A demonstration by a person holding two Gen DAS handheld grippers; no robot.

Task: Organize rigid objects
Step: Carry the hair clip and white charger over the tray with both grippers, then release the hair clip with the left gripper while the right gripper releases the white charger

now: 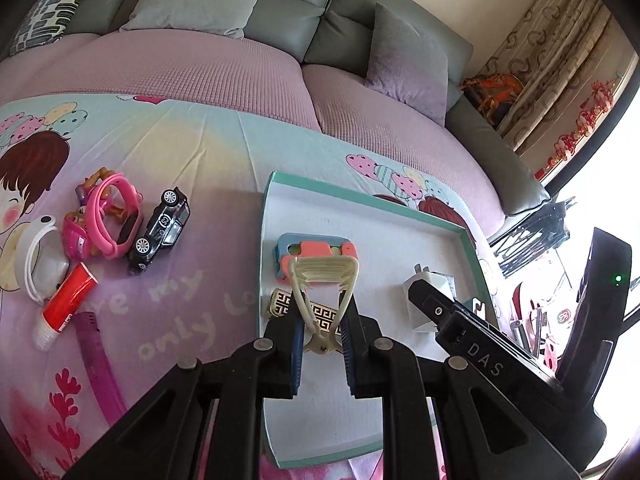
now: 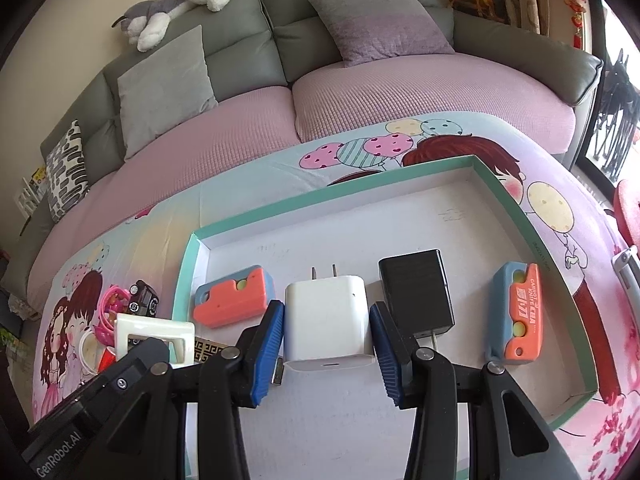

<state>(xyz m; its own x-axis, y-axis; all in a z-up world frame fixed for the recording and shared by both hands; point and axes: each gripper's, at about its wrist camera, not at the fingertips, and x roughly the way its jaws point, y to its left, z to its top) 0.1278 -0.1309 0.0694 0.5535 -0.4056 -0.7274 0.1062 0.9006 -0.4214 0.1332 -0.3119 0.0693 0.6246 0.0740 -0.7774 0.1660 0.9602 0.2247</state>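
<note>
White charger (image 2: 326, 318) clamped between right tool (image 2: 326, 344) pads; left tool (image 1: 322, 344) grips cream clip (image 1: 322, 280).

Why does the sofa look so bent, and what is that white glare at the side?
Left wrist view: the fisheye lens bows the sofa and darkens the corners; daylight from the window burns out the right edge. Right wrist view: same curving, softer even light, with the white charger sharp between the jaws.
</note>
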